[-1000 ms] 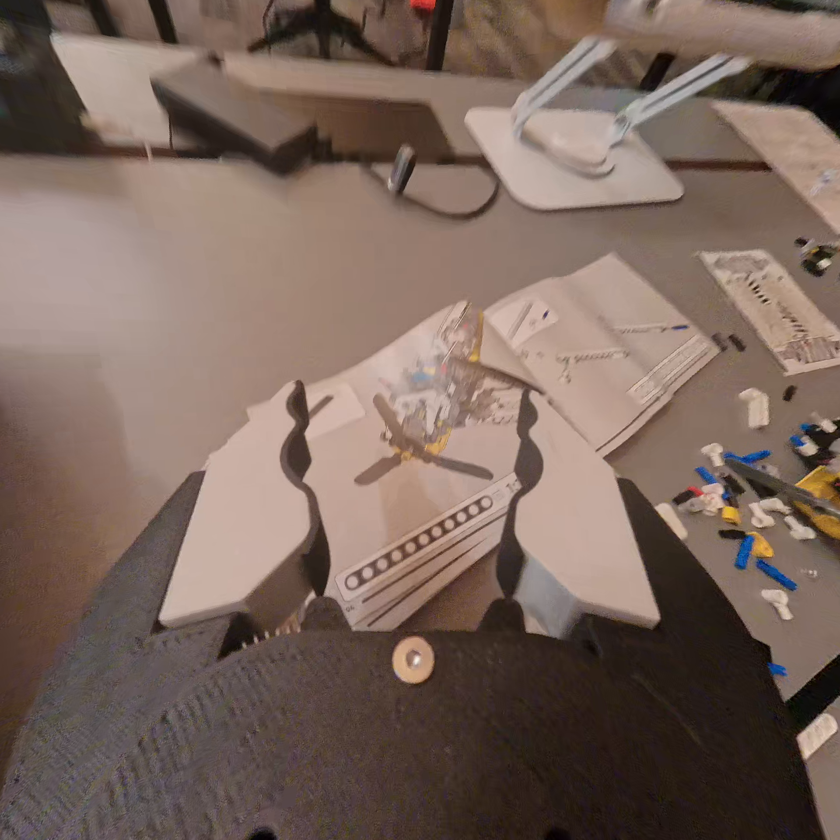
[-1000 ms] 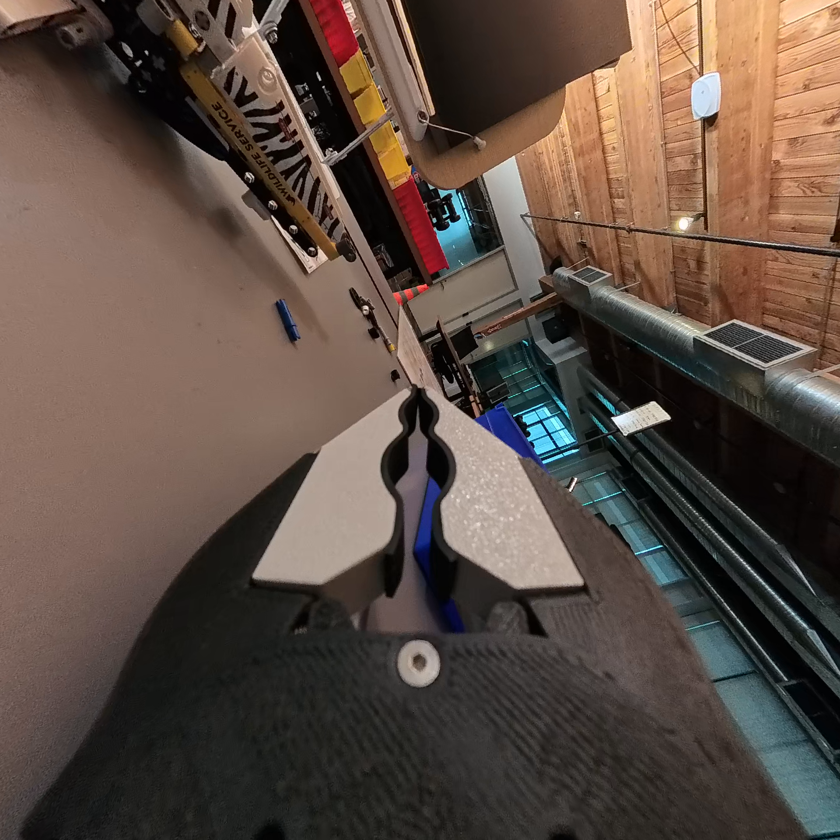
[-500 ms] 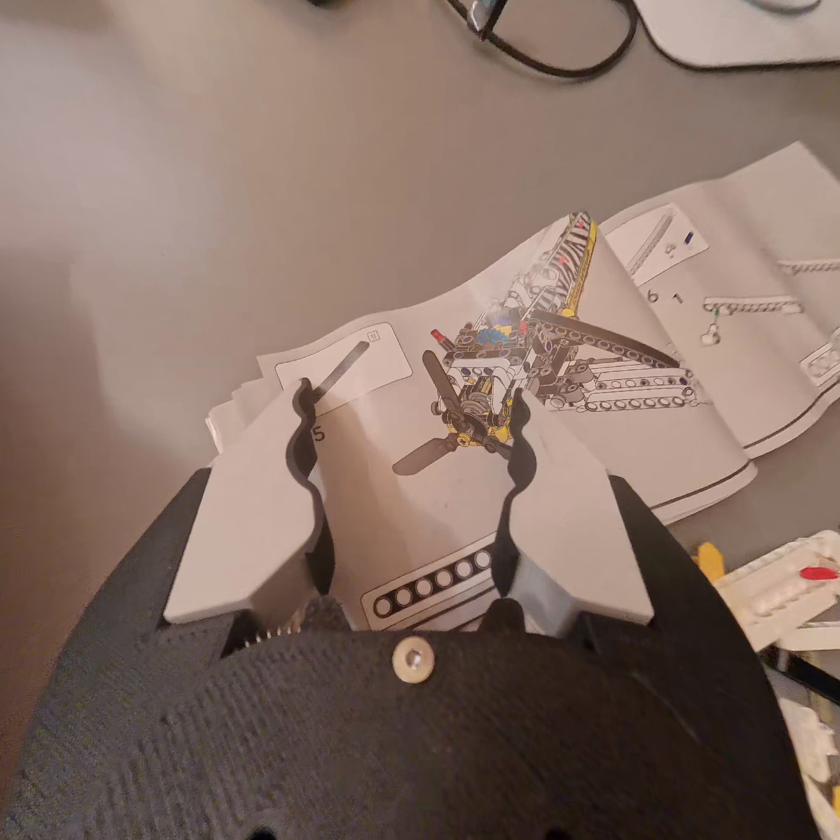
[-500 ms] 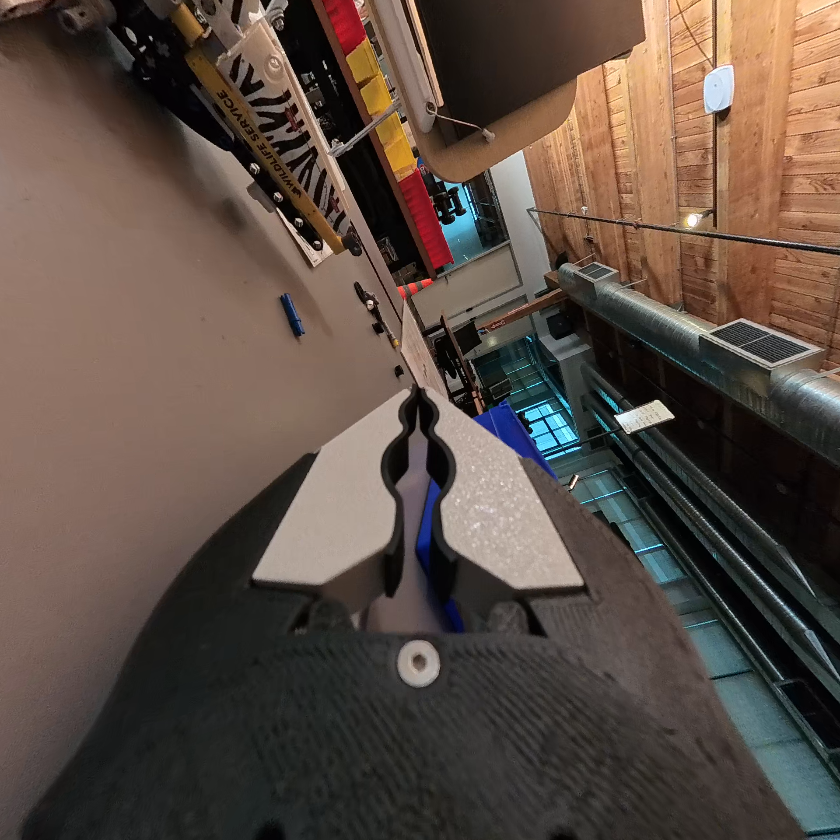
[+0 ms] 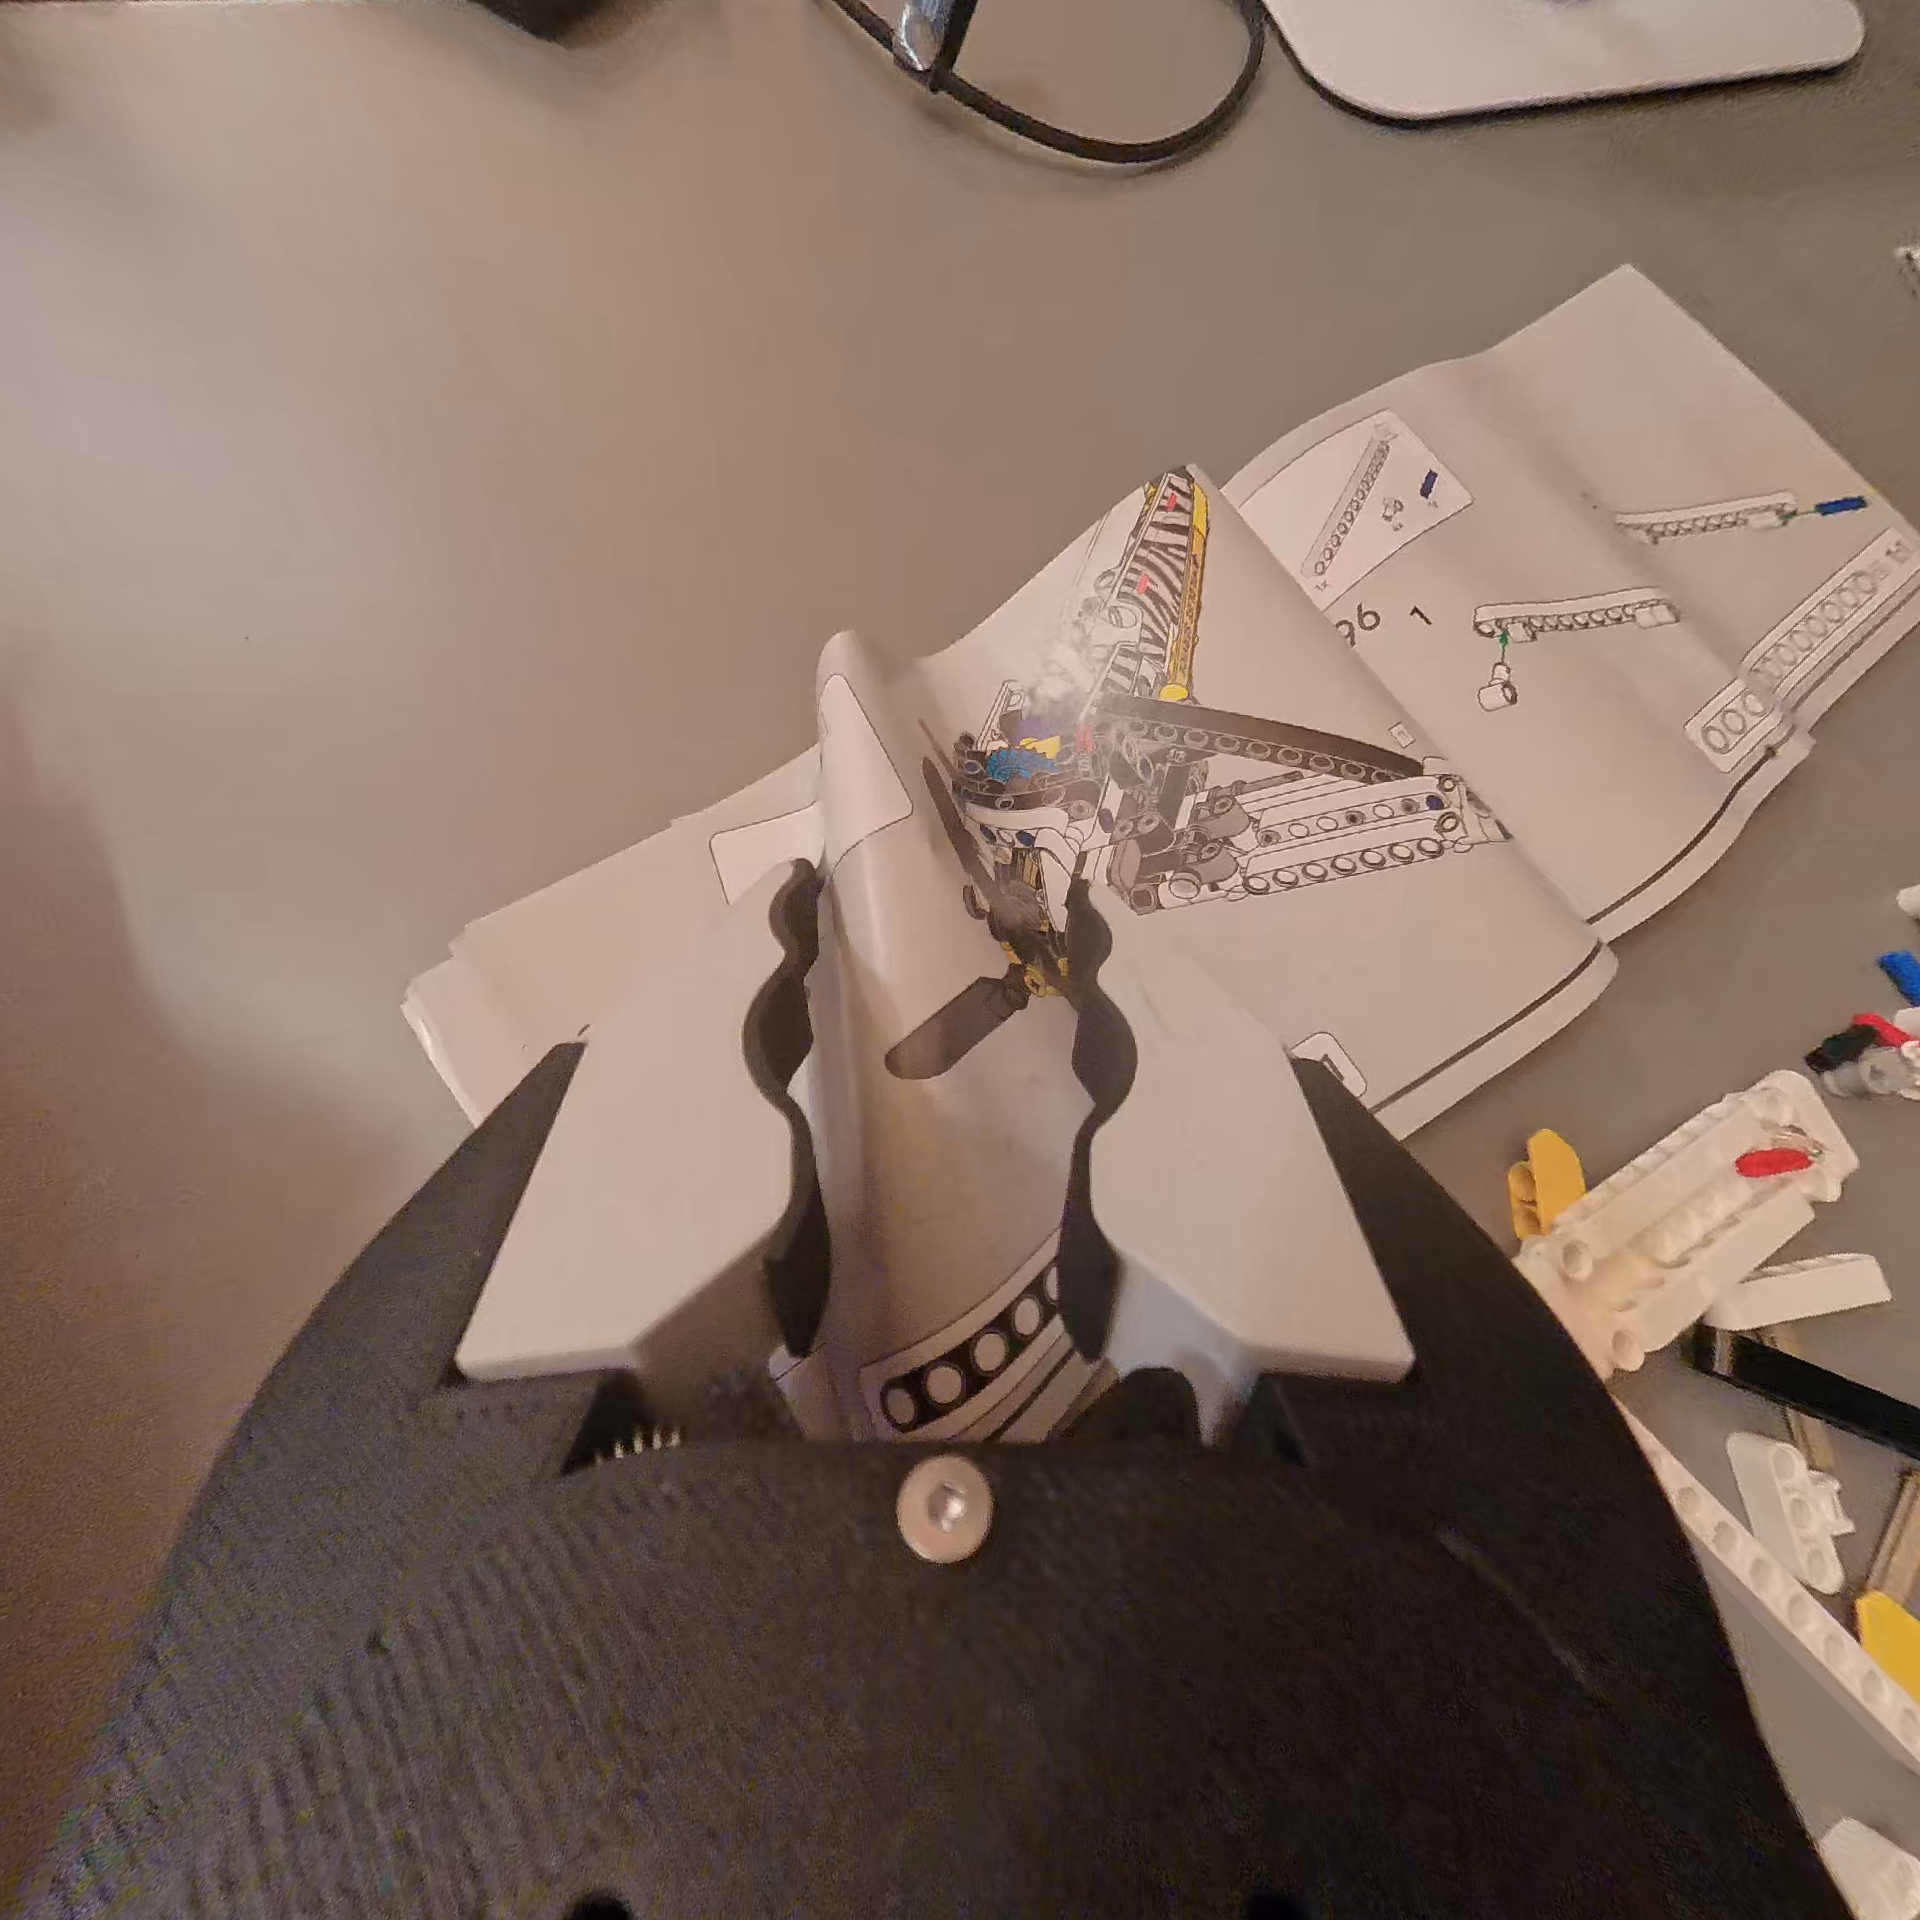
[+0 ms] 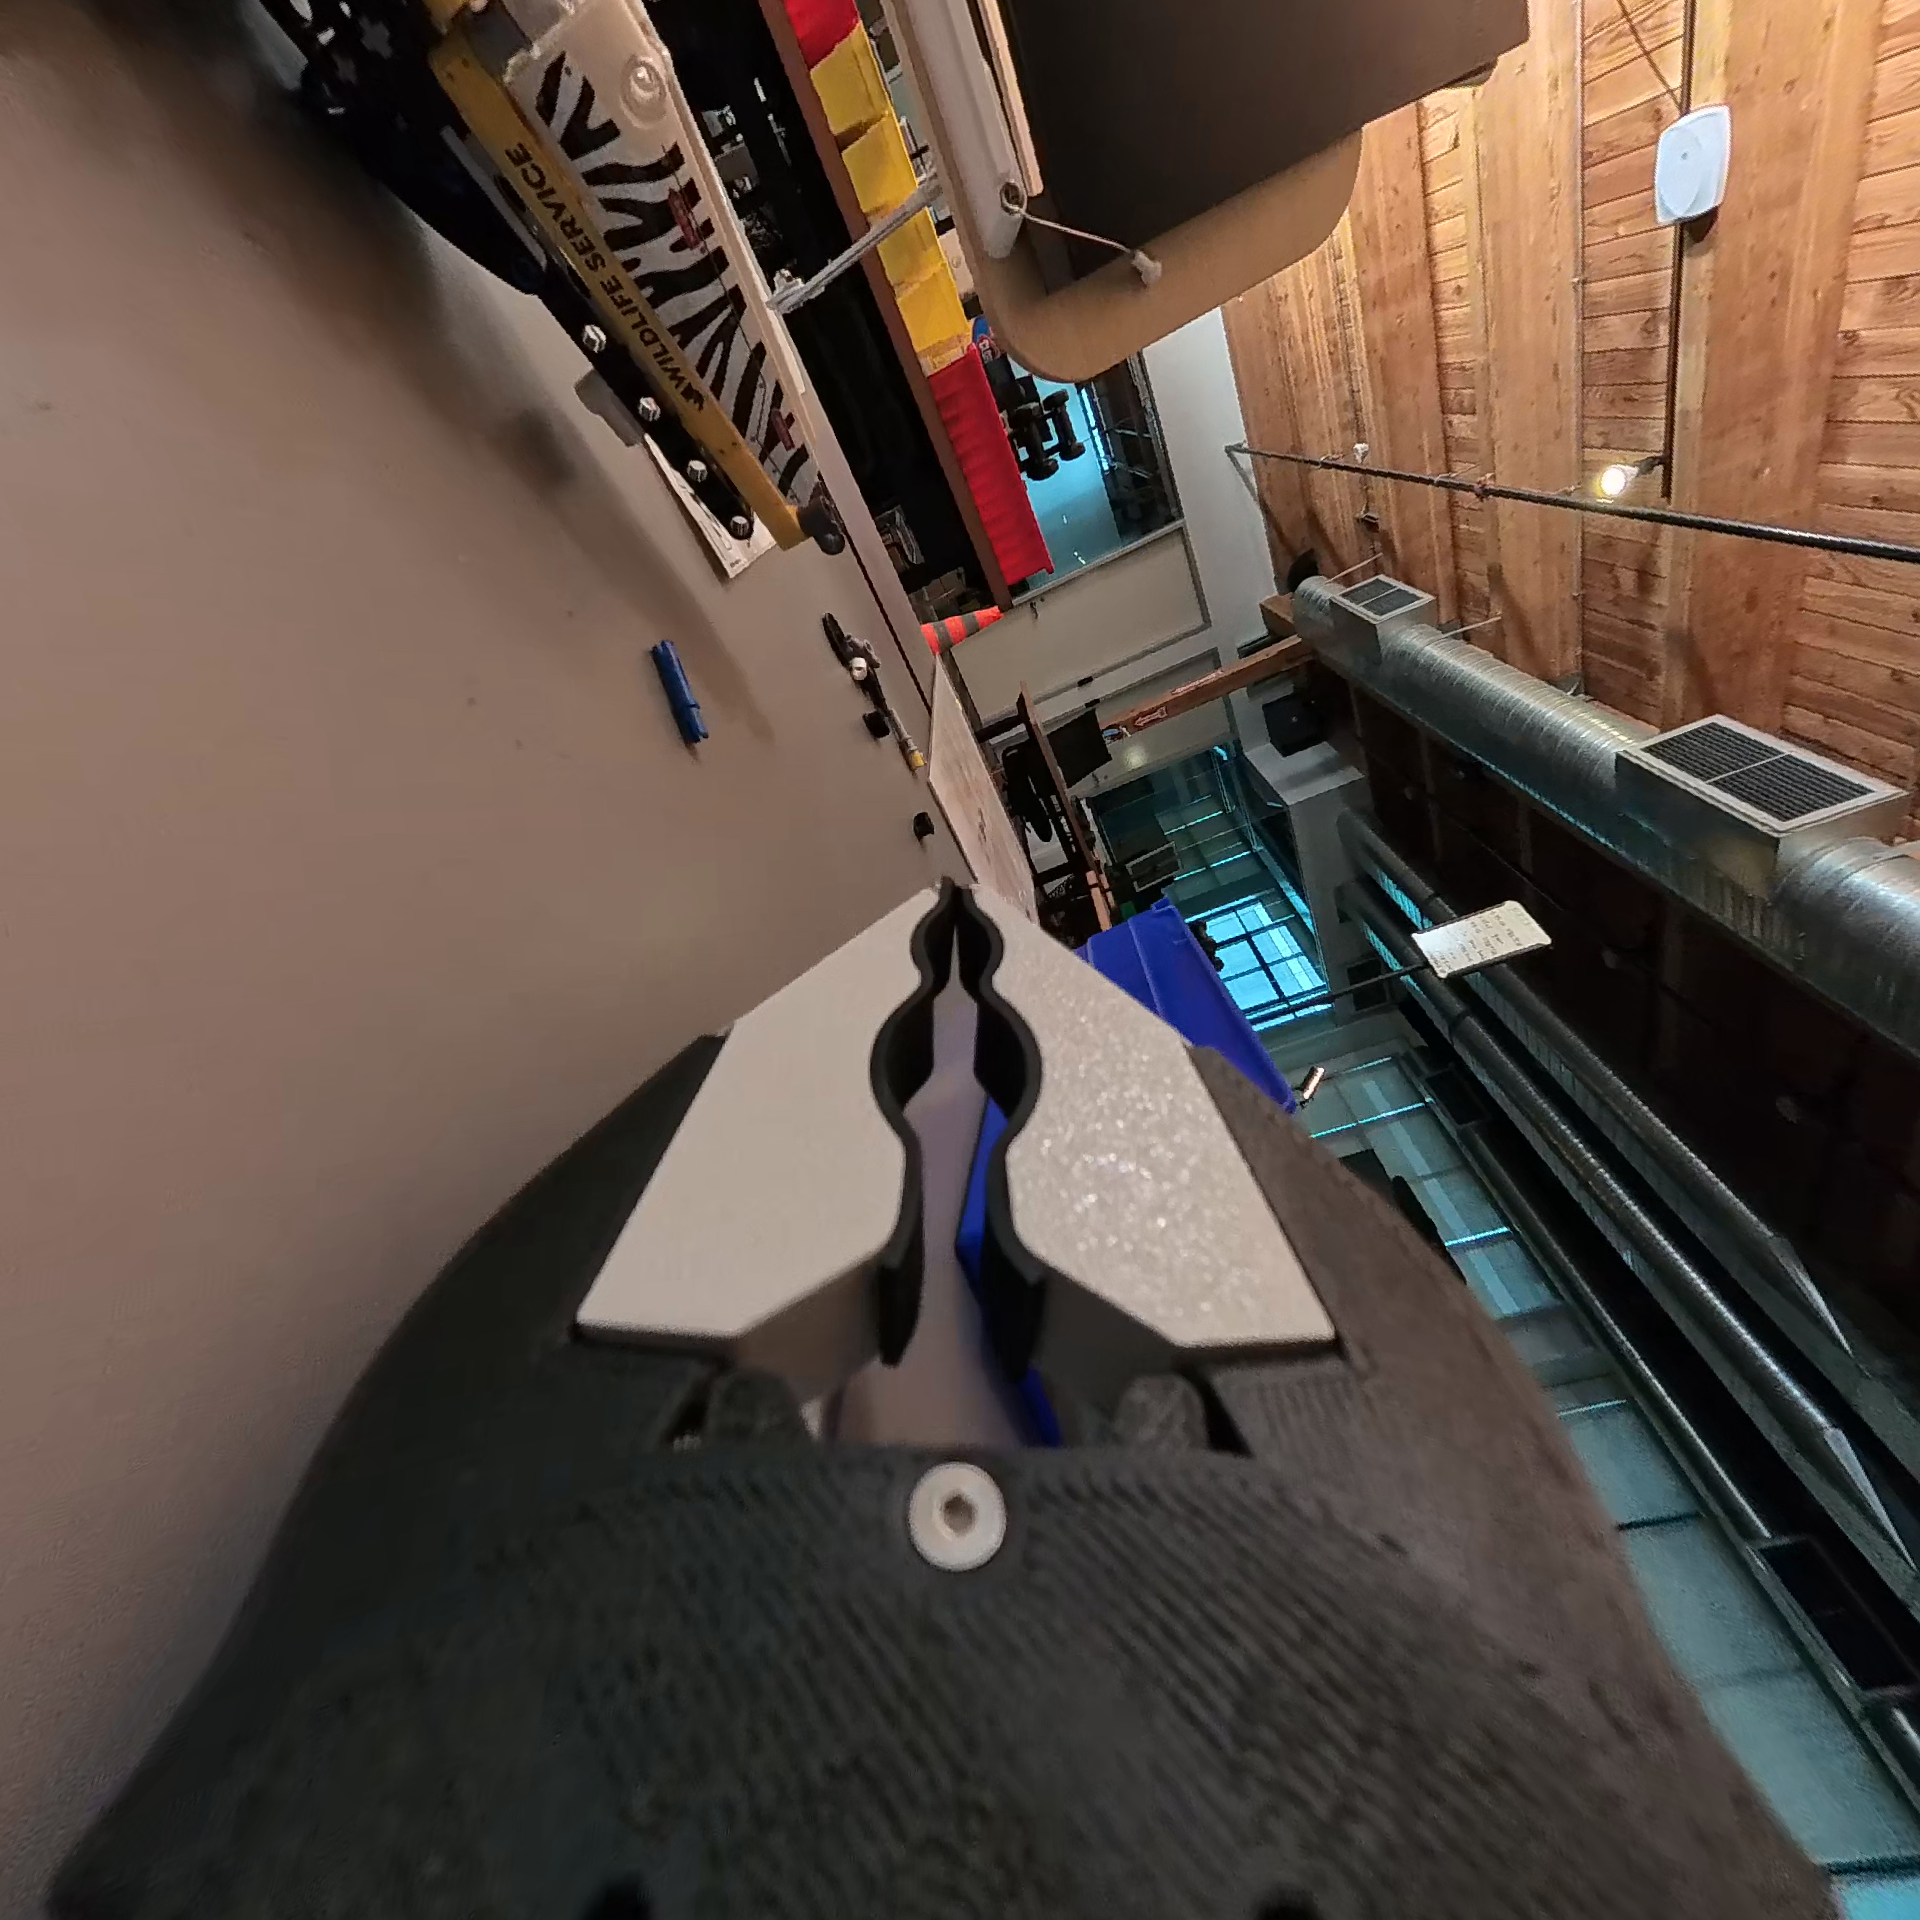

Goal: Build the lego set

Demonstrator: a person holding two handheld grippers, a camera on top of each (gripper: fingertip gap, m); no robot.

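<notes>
Booklet page [image 5: 935, 1091] | bowed up between left tongs [image 5: 940, 914] fingers

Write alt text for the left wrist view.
The left gripper has its jaws partly closed around a buckled page of the open instruction booklet on a grey table. Loose white, yellow and blue Lego pieces lie at right.
</notes>
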